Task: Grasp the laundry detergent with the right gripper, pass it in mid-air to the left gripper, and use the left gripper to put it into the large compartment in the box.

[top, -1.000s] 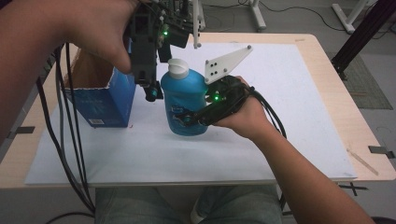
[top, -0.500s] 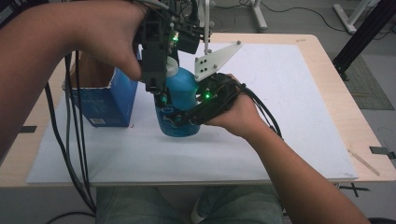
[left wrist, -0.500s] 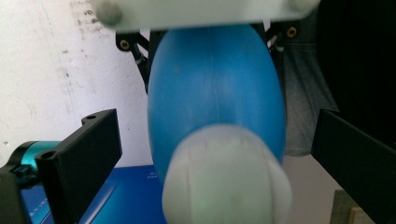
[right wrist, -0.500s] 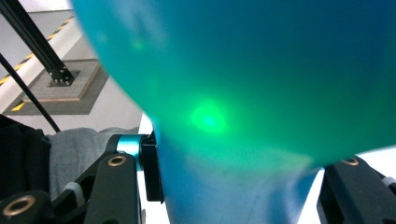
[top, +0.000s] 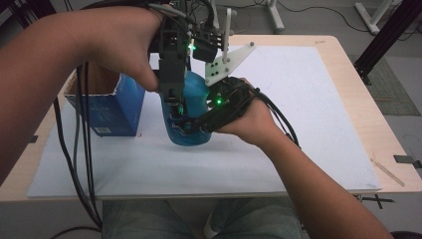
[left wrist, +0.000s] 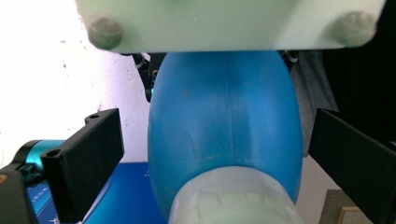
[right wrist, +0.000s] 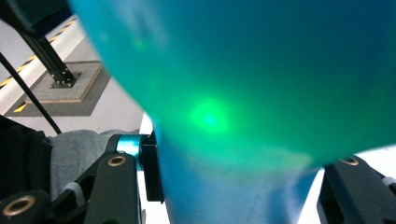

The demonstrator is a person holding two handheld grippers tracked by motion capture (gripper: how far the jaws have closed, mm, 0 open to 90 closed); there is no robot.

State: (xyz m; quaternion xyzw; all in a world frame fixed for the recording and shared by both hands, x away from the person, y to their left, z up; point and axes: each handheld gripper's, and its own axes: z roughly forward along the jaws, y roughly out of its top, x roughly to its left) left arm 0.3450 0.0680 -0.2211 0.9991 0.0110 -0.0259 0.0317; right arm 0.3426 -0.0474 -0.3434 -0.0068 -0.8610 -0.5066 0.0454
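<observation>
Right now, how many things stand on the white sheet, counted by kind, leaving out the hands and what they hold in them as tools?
Blue bottle: 1
Blue carton box: 1
Total: 2

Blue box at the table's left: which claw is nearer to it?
Left. The left claw hangs over the blue bottle, just beside the blue box. The right claw grips the bottle's far side from the box.
</observation>
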